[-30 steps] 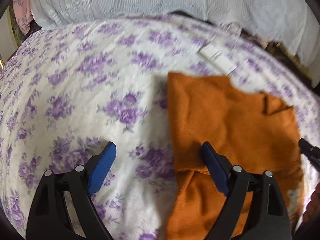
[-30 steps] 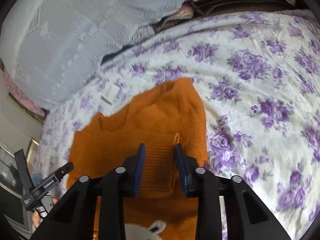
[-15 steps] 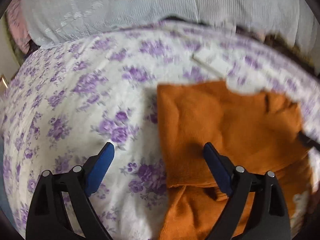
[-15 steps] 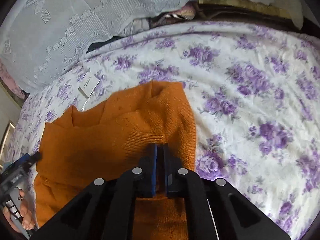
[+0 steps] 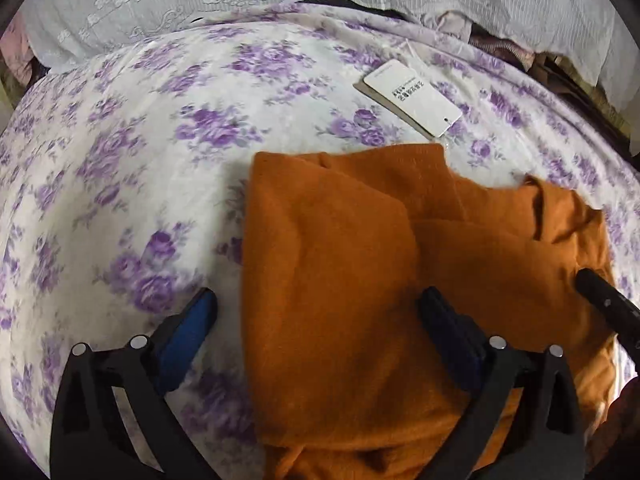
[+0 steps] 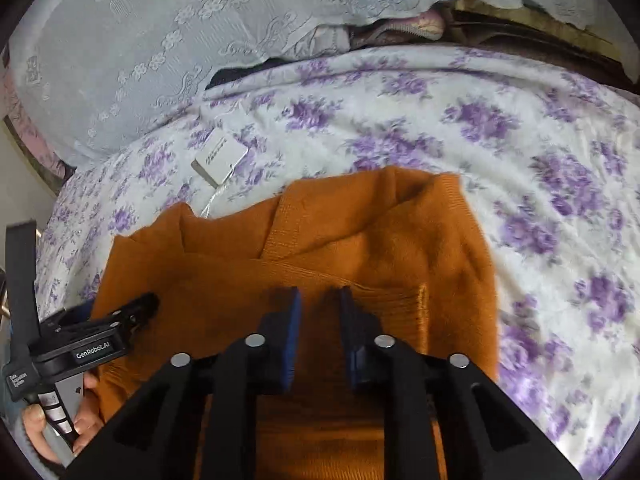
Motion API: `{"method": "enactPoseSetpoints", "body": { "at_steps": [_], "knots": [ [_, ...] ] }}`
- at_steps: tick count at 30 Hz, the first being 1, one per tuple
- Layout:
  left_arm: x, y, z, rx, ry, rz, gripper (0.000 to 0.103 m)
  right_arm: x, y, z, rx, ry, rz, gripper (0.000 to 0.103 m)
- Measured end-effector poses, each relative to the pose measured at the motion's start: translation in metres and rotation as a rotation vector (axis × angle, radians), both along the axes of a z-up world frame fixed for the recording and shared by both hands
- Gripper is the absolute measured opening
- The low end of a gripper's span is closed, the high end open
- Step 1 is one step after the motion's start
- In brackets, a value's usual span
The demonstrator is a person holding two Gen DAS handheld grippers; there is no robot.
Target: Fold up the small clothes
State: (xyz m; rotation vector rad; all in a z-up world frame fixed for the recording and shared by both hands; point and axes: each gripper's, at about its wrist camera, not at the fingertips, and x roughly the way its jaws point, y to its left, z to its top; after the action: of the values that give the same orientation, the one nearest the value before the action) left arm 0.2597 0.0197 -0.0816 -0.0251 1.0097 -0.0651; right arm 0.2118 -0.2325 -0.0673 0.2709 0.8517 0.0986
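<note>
Orange sweater (image 5: 340, 272) lay partly folded on the floral bedspread (image 5: 132, 184), its lower part cut off behind the gripper frames. Left gripper (image 5: 320, 316) pointed steeply down, jaws opening wide, straddling the sweater's left edge without pinching it. Right gripper (image 6: 318, 312) hovered over the ribbed hem, jaws opening, pads not gripping cloth. White tag (image 5: 412, 98) lay just beyond.

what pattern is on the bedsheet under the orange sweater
Purple flowers on white. The bedsheet shows best in the right wrist view, spread around the orange sweater.
</note>
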Motion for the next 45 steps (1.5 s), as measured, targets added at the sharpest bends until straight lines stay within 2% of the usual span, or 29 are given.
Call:
{"method": "enactPoseSetpoints", "body": {
  "at_steps": [3, 4, 6, 7, 9, 11, 12, 14, 15, 16, 17, 18, 19, 22, 28, 30, 32, 35, 41, 45],
  "knots": [
    [-0.028, -0.001, 0.014, 0.038, -0.088, -0.026, 0.098, -0.023, 0.004, 0.012, -0.013, -0.048, 0.043, 0.022],
    [-0.037, -0.005, 0.016, 0.060, -0.108, -0.040, 0.098, -0.028, 0.007, 0.007, -0.030, -0.034, 0.063, 0.024],
    [-0.045, -0.014, 0.006, 0.125, -0.079, -0.052, 0.099, -0.031, 0.009, -0.014, -0.053, 0.036, 0.090, 0.026],
    [-0.044, -0.018, -0.002, 0.145, -0.061, -0.056, 0.099, -0.034, 0.009, -0.020, -0.056, 0.005, 0.091, 0.026],
    [-0.043, -0.013, 0.000, 0.098, -0.059, -0.028, 0.099, -0.036, 0.009, -0.012, -0.061, 0.015, 0.072, 0.024],
    [-0.052, -0.005, 0.012, 0.038, -0.063, -0.022, 0.097, -0.048, 0.006, 0.006, -0.022, -0.027, 0.070, 0.029],
    [-0.061, -0.002, 0.021, 0.013, -0.090, -0.035, 0.097, -0.055, 0.006, 0.011, -0.024, -0.051, 0.078, 0.030],
    [-0.074, -0.001, 0.026, 0.040, -0.116, -0.050, 0.098, -0.064, 0.007, 0.008, -0.052, -0.052, 0.079, 0.042],
    [-0.074, -0.002, 0.022, 0.059, -0.103, -0.053, 0.098, -0.062, 0.006, -0.002, -0.062, -0.019, 0.081, 0.043],
    [-0.075, -0.002, 0.011, 0.081, -0.068, -0.059, 0.098, -0.057, 0.004, -0.019, -0.065, 0.049, 0.084, 0.043],
    [-0.074, -0.002, -0.004, 0.097, -0.021, -0.064, 0.099, -0.057, 0.000, -0.026, -0.046, 0.046, 0.086, 0.043],
    [-0.073, 0.004, -0.016, 0.053, -0.004, -0.051, 0.099, -0.059, -0.002, -0.023, -0.037, 0.034, 0.082, 0.043],
    [-0.077, 0.009, -0.012, 0.033, -0.014, -0.036, 0.099, -0.062, -0.003, -0.015, -0.039, 0.040, 0.067, 0.041],
    [-0.091, 0.012, 0.000, 0.036, -0.026, -0.028, 0.099, -0.089, -0.010, 0.004, 0.004, -0.035, 0.069, 0.041],
    [-0.152, 0.030, 0.003, -0.002, -0.042, -0.049, 0.099, -0.155, -0.036, 0.000, 0.045, -0.050, 0.036, 0.042],
    [-0.172, 0.035, 0.004, -0.025, -0.046, -0.061, 0.098, -0.180, -0.042, -0.001, 0.035, -0.070, 0.012, 0.048],
    [-0.195, 0.034, 0.001, -0.028, -0.045, -0.077, 0.098, -0.199, -0.045, -0.001, 0.039, -0.098, -0.026, 0.064],
    [-0.216, 0.031, -0.007, -0.003, -0.034, -0.089, 0.098, -0.217, -0.041, 0.005, 0.041, -0.142, -0.051, 0.069],
    [-0.245, 0.023, -0.007, -0.034, -0.029, -0.166, 0.098, -0.233, -0.014, -0.001, 0.041, -0.086, 0.078, 0.072],
    [-0.248, 0.020, -0.007, -0.081, -0.025, -0.209, 0.098, -0.240, -0.022, -0.004, 0.083, -0.072, 0.054, 0.070]
  ]
}}
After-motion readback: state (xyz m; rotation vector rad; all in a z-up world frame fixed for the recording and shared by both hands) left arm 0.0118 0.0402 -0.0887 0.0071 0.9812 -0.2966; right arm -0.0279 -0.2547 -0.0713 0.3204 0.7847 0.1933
